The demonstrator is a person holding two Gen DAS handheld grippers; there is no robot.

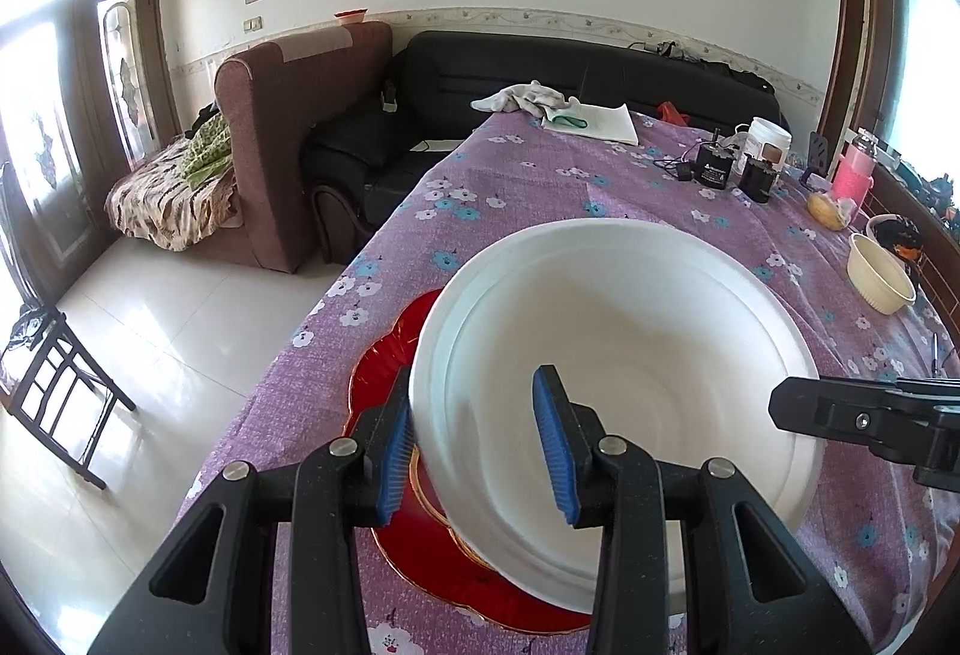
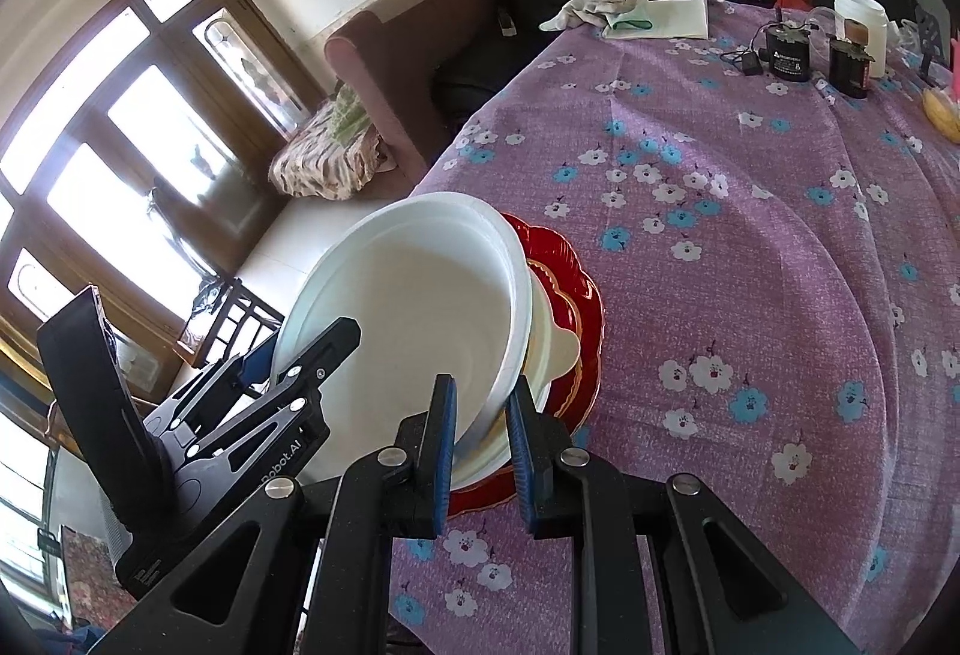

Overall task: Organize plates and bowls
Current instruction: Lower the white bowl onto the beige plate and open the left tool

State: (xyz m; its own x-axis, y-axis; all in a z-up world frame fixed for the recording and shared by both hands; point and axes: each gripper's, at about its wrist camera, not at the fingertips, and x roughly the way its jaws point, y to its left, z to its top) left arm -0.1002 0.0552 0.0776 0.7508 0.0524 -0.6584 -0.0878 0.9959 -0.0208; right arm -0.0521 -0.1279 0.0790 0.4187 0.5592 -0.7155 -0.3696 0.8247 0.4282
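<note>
A large white bowl (image 1: 630, 355) hangs tilted over a red scalloped plate (image 1: 384, 373) near the table's left edge. My left gripper (image 1: 474, 415) is shut on its left rim, one blue pad outside the wall and one inside. In the right wrist view my right gripper (image 2: 483, 415) is shut on the near rim of the white bowl (image 2: 420, 307). Under it, a cream dish (image 2: 555, 349) lies on the red plate (image 2: 585, 295). Each gripper shows in the other's view: the right gripper (image 1: 798, 409) at the right edge, the left gripper (image 2: 300, 355) at the bowl's left side.
A purple floral cloth (image 1: 600, 187) covers the table. A cream bowl (image 1: 879, 274) and a dark-filled bowl (image 1: 894, 232) sit at the far right. Jars (image 1: 768, 144), a pink bottle (image 1: 852, 172) and folded cloths (image 1: 591, 117) stand at the back. The table edge drops to tiled floor on the left.
</note>
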